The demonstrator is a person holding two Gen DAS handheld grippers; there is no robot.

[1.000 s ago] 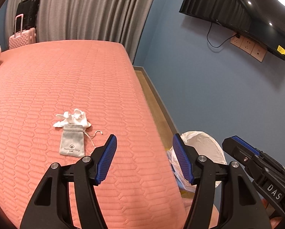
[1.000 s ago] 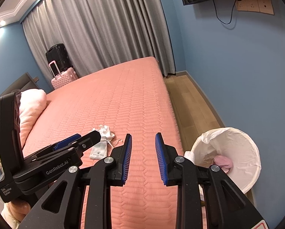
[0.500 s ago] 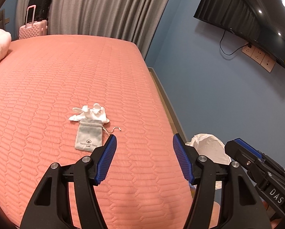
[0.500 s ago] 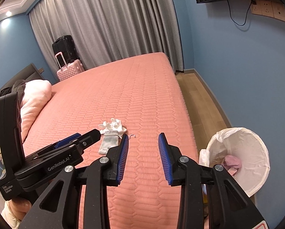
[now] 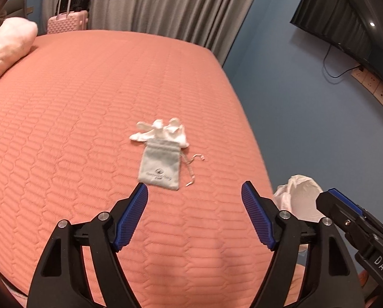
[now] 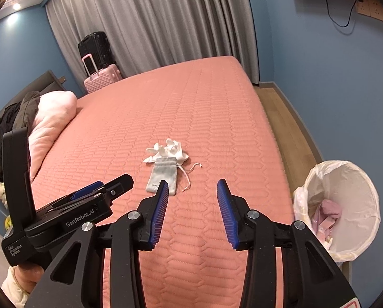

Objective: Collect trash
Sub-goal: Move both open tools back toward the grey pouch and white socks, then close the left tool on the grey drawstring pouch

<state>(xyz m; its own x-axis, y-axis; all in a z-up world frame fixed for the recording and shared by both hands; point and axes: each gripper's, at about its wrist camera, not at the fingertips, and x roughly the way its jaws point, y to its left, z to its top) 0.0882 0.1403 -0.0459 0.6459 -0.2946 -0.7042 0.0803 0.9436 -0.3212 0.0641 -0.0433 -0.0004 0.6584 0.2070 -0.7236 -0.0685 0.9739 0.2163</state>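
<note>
A grey drawstring pouch lies on the pink bed, with crumpled white tissue touching its far end. Both also show in the right wrist view, the pouch and the tissue. My left gripper is open and empty, just short of the pouch and slightly to its right. My right gripper is open and empty, near the pouch's near right corner. A white-lined trash bin stands on the floor right of the bed, with pink scraps inside; its bag shows in the left wrist view.
A pink pillow and dark clothes lie at the bed's left end. A pink suitcase and a black one stand by the grey curtains. A TV hangs on the blue wall. Wooden floor runs right of the bed.
Both grippers have swung left and toward the pouch and tissue, which now sit centred ahead. The right jaws have opened wider. The bin has slid to the right edge of view.
</note>
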